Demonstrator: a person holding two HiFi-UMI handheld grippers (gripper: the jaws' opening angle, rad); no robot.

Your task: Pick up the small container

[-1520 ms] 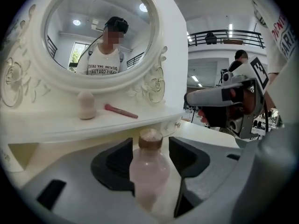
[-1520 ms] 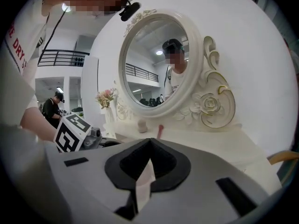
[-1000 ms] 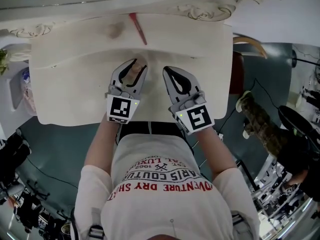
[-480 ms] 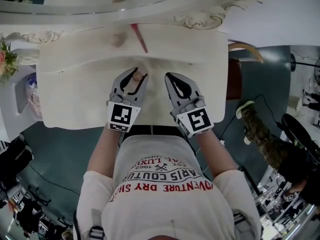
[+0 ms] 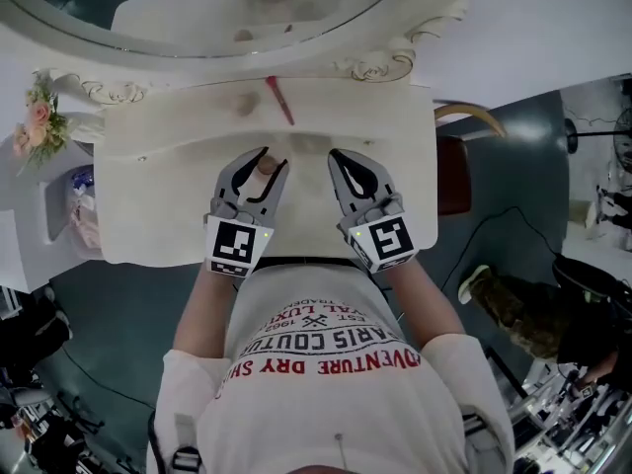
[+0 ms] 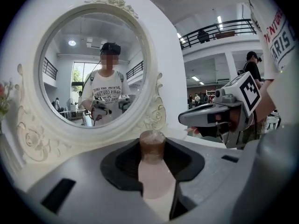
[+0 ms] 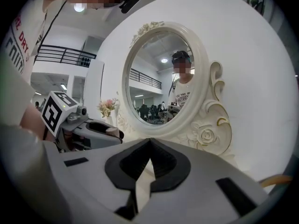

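Observation:
The small container [image 5: 265, 169], a pale pink bottle with a brown cap, sits between the jaws of my left gripper [image 5: 263, 158], which is shut on it above the white dressing table [image 5: 158, 176]. In the left gripper view the container [image 6: 155, 178] stands upright in the grip of the left gripper [image 6: 153, 150], cap pointing at the mirror. My right gripper [image 5: 343, 158] hovers just to the right, shut and empty. In the right gripper view, the right gripper [image 7: 149, 143] has its tips touching, and the left gripper [image 7: 100, 130] shows at the left.
A red stick-like item [image 5: 279, 101] lies on the table near the oval mirror [image 5: 247, 8]. Pink flowers [image 5: 39, 117] stand at the left. A brown chair [image 5: 449, 171] is beyond the table's right edge. The person's torso is against the table's front edge.
The head view has tilted so that more of the mirror shows. Both grippers keep their places over the table's front, the left still closed on the container.

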